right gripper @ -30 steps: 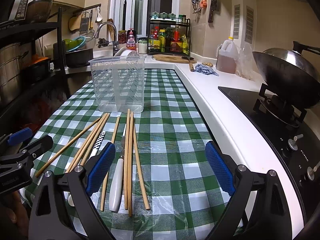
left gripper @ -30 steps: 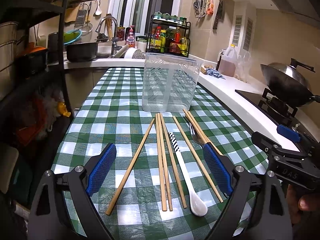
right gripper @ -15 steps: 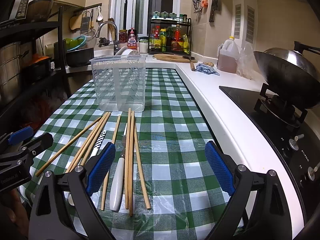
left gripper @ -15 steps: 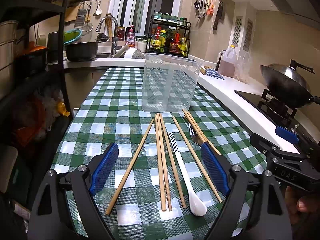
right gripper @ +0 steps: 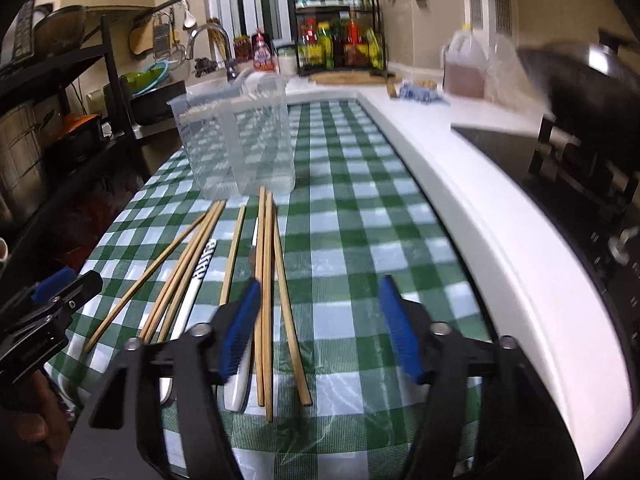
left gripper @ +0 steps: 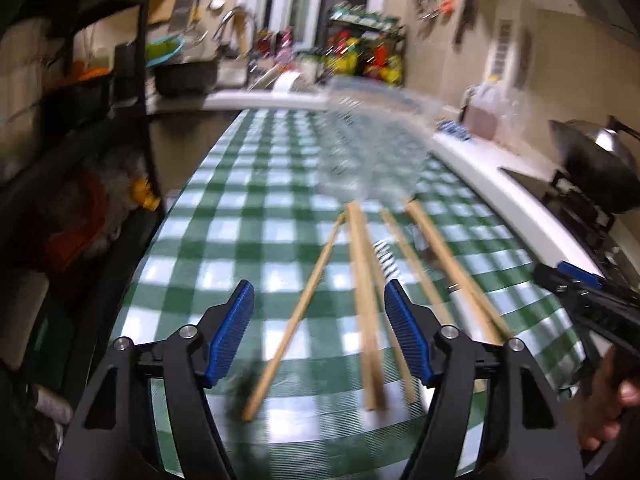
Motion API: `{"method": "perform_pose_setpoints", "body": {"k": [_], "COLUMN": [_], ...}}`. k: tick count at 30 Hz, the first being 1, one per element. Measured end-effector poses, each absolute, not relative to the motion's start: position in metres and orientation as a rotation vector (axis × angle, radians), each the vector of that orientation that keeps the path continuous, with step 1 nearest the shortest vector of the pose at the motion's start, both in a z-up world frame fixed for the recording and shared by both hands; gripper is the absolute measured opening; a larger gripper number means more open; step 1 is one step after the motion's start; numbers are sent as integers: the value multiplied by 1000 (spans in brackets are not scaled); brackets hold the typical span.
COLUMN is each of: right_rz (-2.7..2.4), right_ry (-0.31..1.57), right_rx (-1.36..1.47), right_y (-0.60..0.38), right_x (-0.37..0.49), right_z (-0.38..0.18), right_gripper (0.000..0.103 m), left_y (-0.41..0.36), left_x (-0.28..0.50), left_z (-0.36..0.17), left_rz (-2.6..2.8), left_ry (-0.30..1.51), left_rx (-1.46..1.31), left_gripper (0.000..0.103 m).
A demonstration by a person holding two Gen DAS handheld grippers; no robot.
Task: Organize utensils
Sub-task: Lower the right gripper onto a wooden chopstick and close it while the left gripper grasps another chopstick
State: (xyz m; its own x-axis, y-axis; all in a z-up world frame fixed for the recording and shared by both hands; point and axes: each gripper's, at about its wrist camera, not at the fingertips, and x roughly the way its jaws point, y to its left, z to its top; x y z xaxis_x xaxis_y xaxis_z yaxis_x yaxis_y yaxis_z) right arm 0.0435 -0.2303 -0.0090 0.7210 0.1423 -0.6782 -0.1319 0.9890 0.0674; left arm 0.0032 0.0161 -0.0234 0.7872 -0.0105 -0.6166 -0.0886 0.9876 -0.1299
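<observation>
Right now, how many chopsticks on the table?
8 chopsticks: one angled far left, three bunched left of the striped spoon, one right of it, three near the right gripper. Overlaps may hide more.

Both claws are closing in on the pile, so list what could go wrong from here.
1. The chopsticks lie bunched and crossing, so the right claw, whose jaws have just been closing on nothing, may pinch several or scatter them.
2. The left claw, also narrowing, could nudge the white spoon beside them.
3. The clear holder looks light and might tip.

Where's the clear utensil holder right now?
In the right wrist view, the clear utensil holder stands upright on the checked tablecloth, left of centre, just beyond the far tips of the chopsticks.
</observation>
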Motion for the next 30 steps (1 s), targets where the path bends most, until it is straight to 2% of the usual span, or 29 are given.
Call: {"method": "perform_pose_setpoints", "body": {"k": [2, 4, 10, 13, 16, 17, 18, 20, 30], "right_rz": [177, 196, 232, 216, 211, 213, 216, 225, 183], "right_ry": [808, 859, 957, 995, 995, 993, 994, 994, 993], "right_rx": [39, 55, 0, -16, -39, -48, -52, -56, -34], "right_y": [-232, -230, -216, -216, -215, -214, -214, -213, -222], "right_x": [50, 54, 54, 57, 57, 56, 56, 55, 59], "right_z": [-18, -27, -47, -56, -56, -56, -56, -55, -55], "right_gripper": [40, 36, 33, 32, 25, 19, 14, 7, 8], "left_y": [25, 34, 38, 35, 33, 32, 31, 30, 20], "left_x": [8, 11, 15, 14, 13, 13, 13, 12, 7], "left_z": [-34, -43, -60, -64, -63, -63, -62, -62, -65], "left_rz": [75, 95, 87, 97, 99, 90, 73, 49, -34], "left_ry": [715, 763, 832, 839, 841, 845, 848, 850, 854], "left_rx": [-169, -194, -201, -161, -145, -147, -154, -160, -195], "left_gripper": [61, 60, 56, 49, 29, 18, 11, 10, 9]}}
